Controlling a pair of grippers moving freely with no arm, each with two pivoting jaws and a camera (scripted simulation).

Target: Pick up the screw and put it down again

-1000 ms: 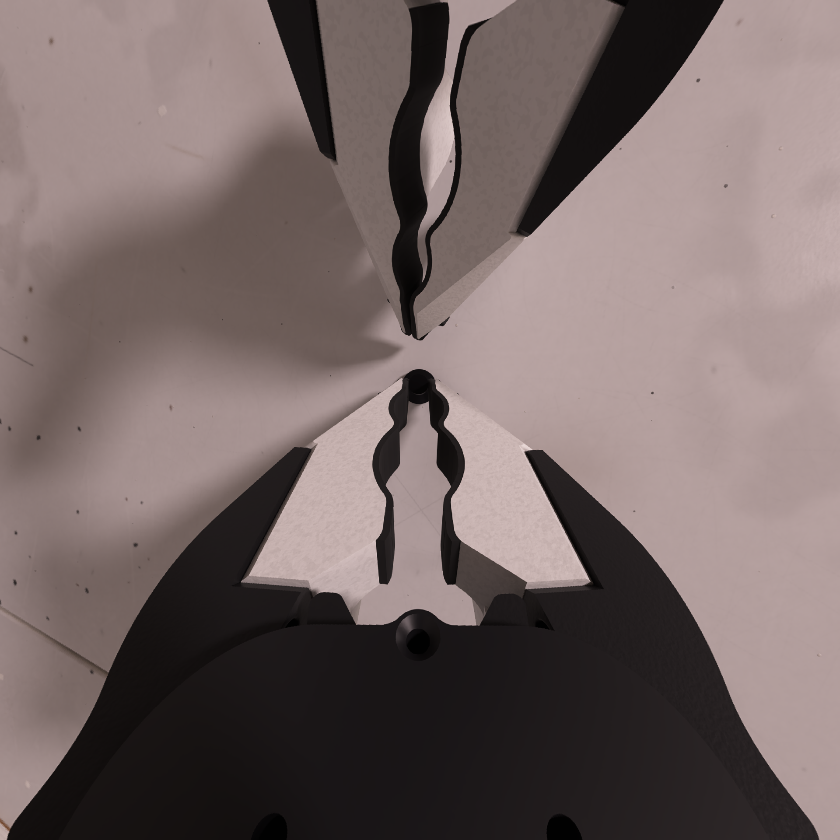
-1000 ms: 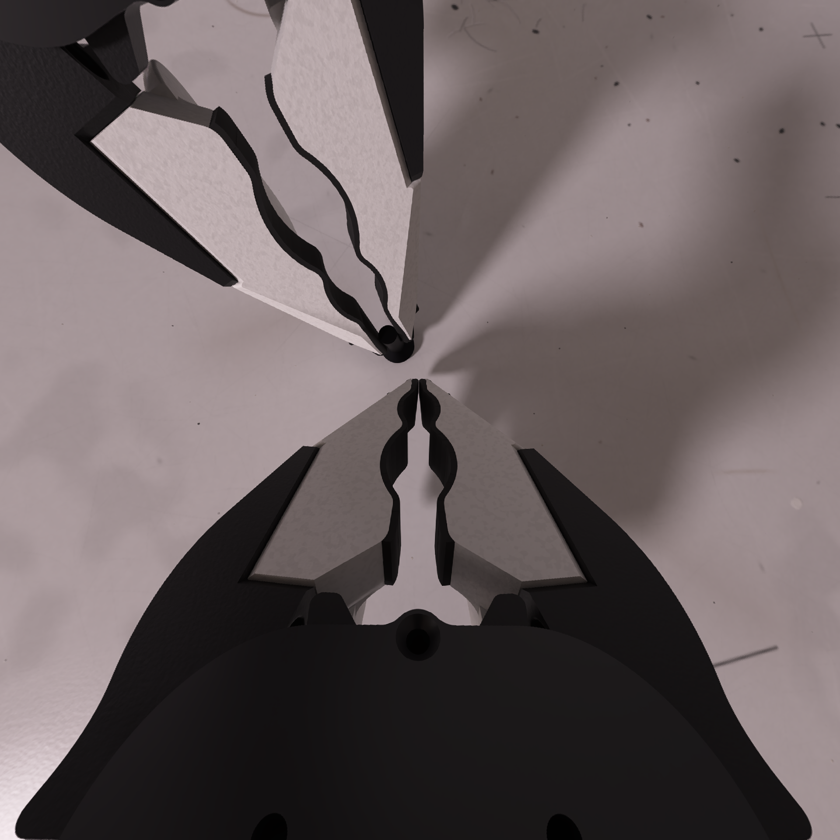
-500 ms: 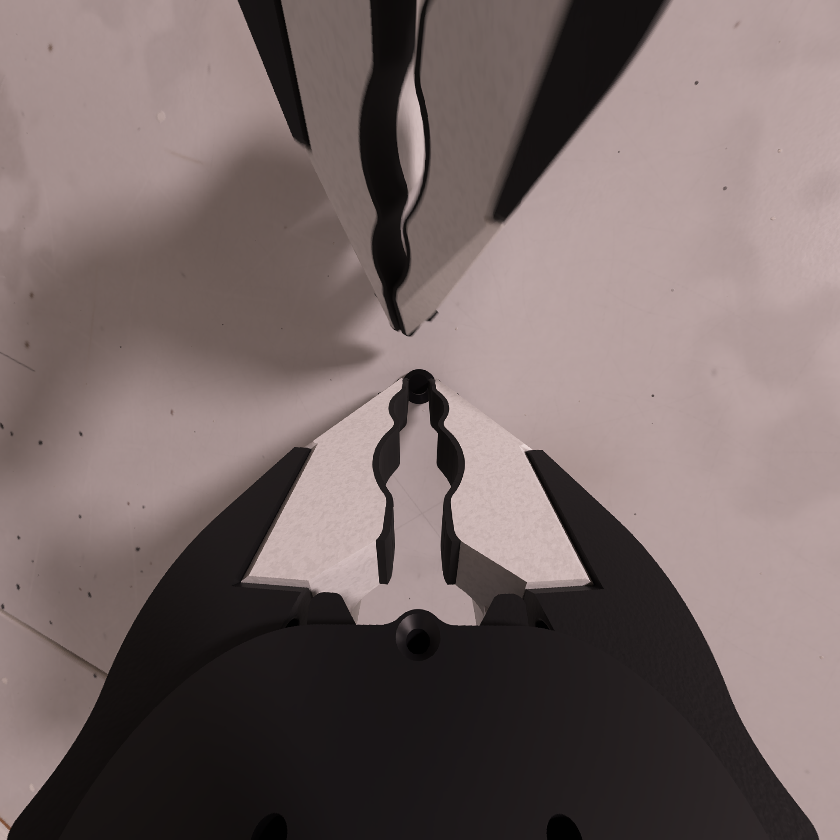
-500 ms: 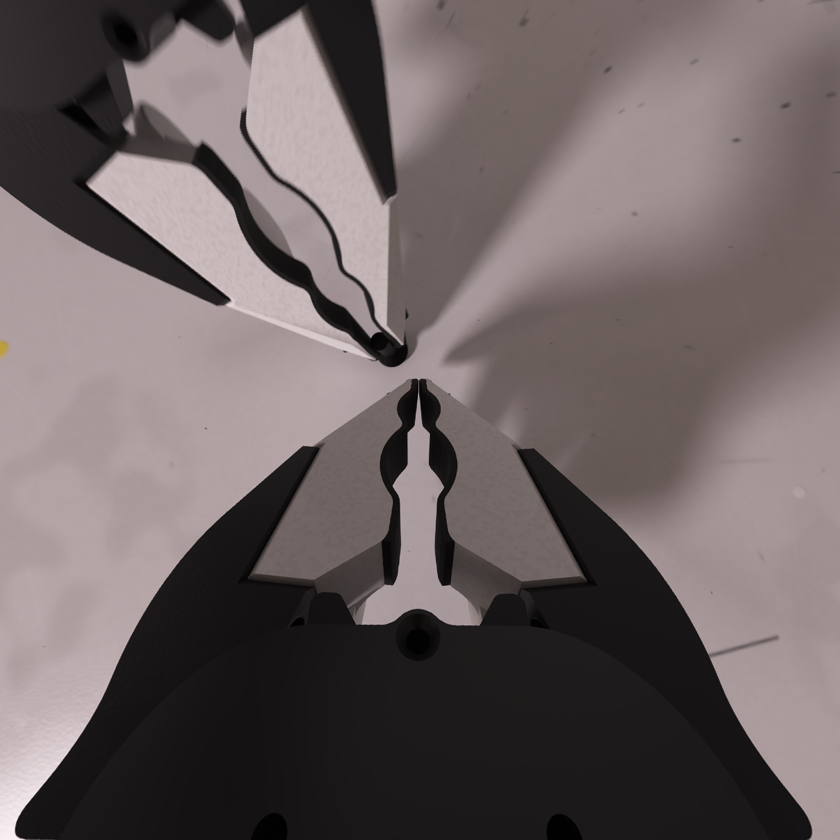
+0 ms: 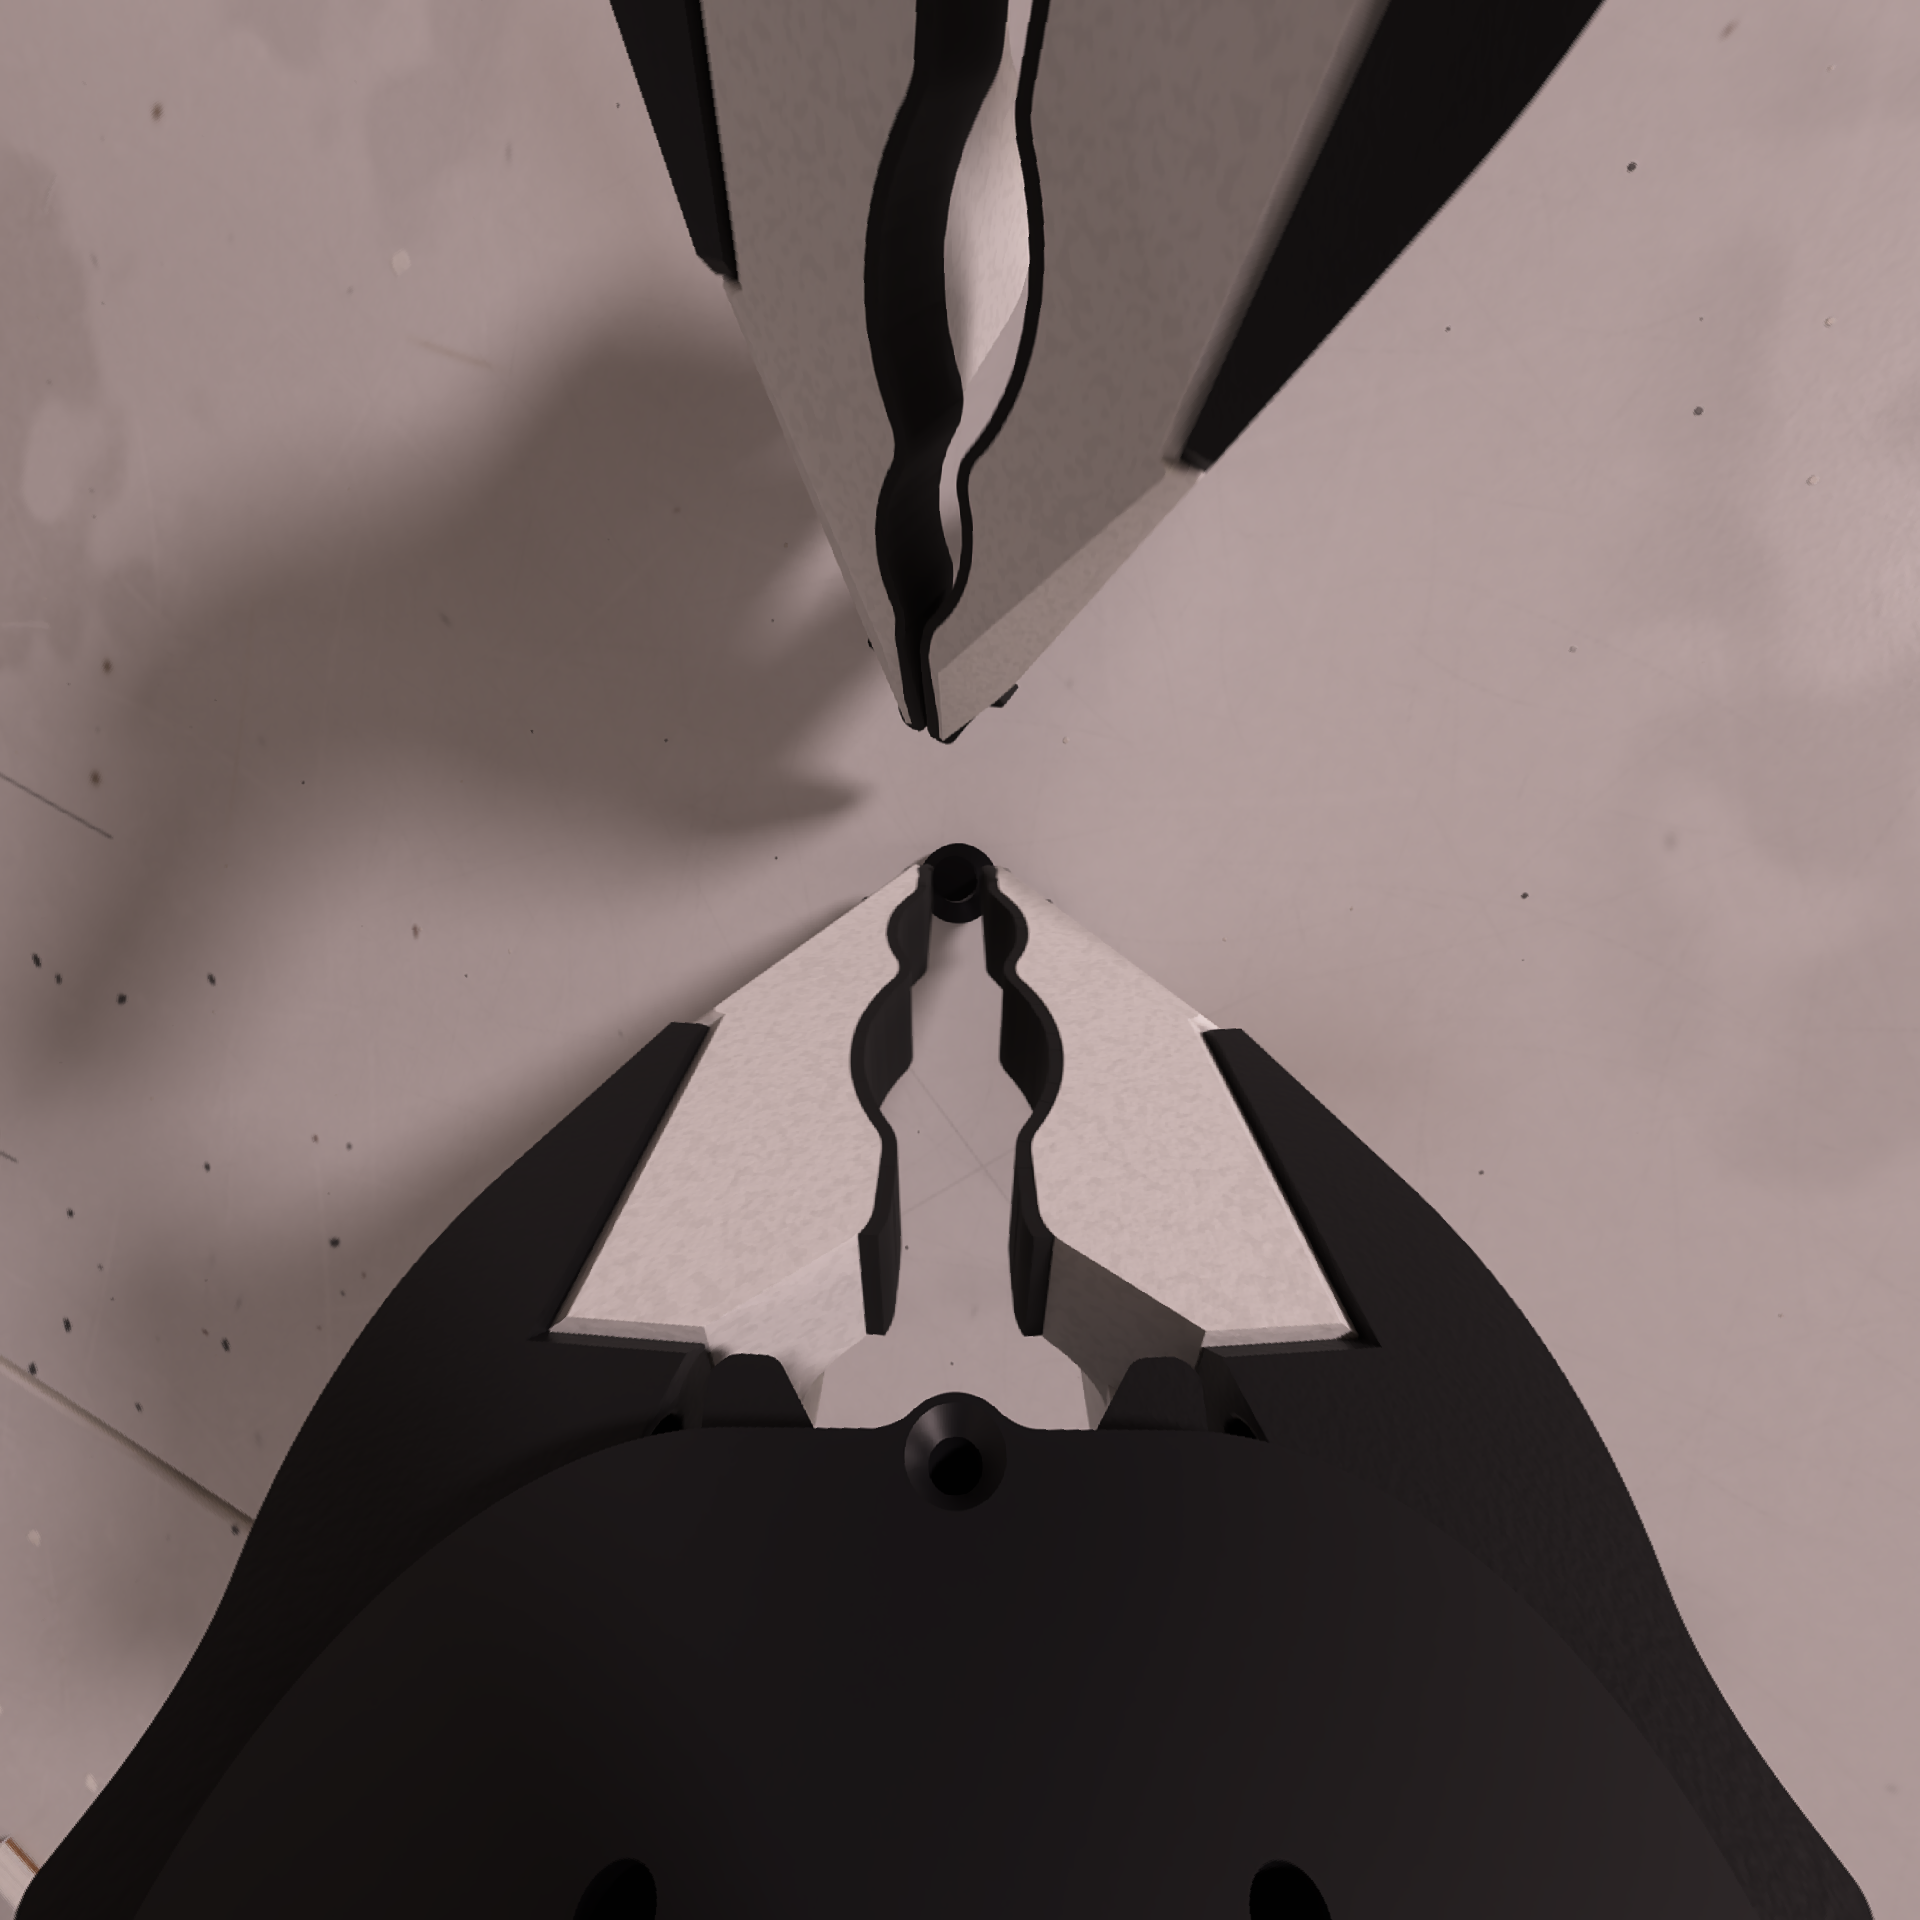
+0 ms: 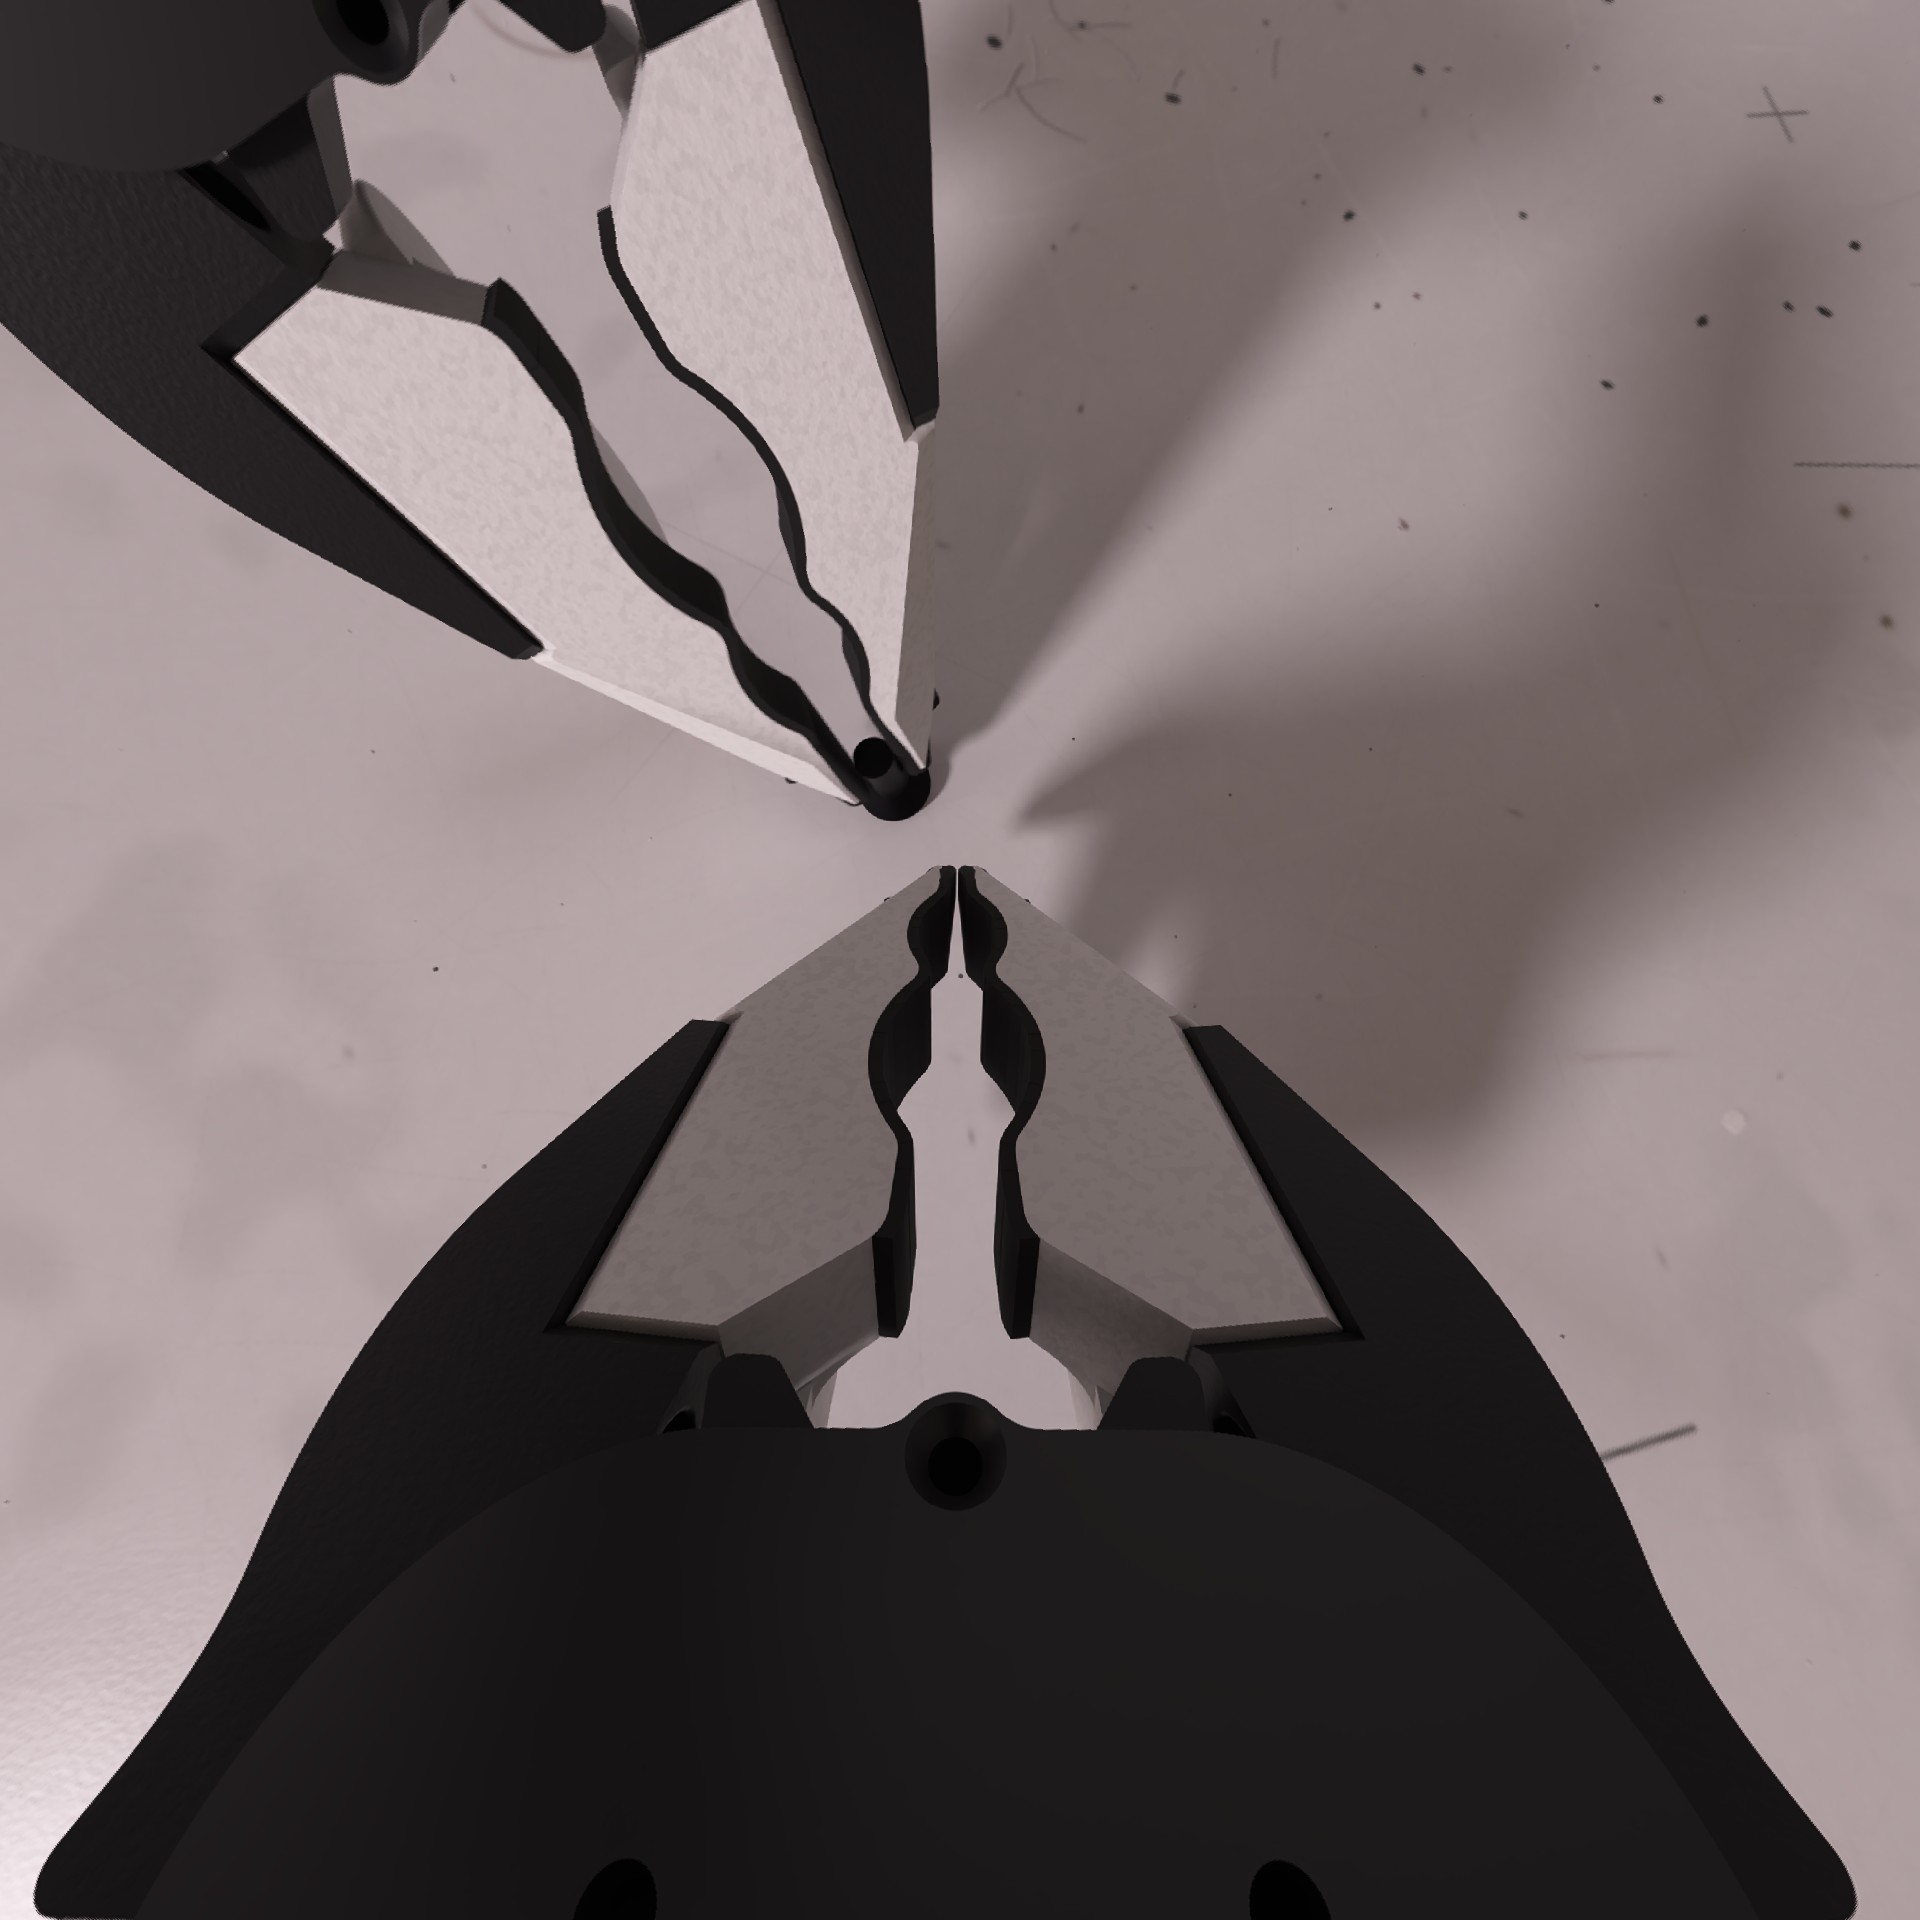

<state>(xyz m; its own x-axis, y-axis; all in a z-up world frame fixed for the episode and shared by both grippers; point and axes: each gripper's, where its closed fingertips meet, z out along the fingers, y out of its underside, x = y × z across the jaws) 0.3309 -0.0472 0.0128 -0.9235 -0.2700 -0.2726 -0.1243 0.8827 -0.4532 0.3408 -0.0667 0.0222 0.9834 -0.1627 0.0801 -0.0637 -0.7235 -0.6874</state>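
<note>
A small black screw (image 5: 957,886) is pinched between the fingertips of my left gripper (image 5: 957,883), with its head poking out at the tips. It also shows in the right wrist view (image 6: 888,787), held at the tips of the left gripper (image 6: 883,764), at or just above the pale surface. My right gripper (image 6: 956,875) is shut and empty, its tips a short way from the screw. In the left wrist view it (image 5: 930,717) points towards the screw from the far side.
A pale grey tabletop (image 5: 1558,831) with dark specks and faint scratches lies under both grippers. Soft shadows of the grippers fall on it (image 6: 1455,727). A seam line crosses the lower left corner (image 5: 114,1444).
The right gripper has shifted and turned slightly around the screw, swinging sideways and back. The left gripper keeps its hold on the screw and has barely moved.
</note>
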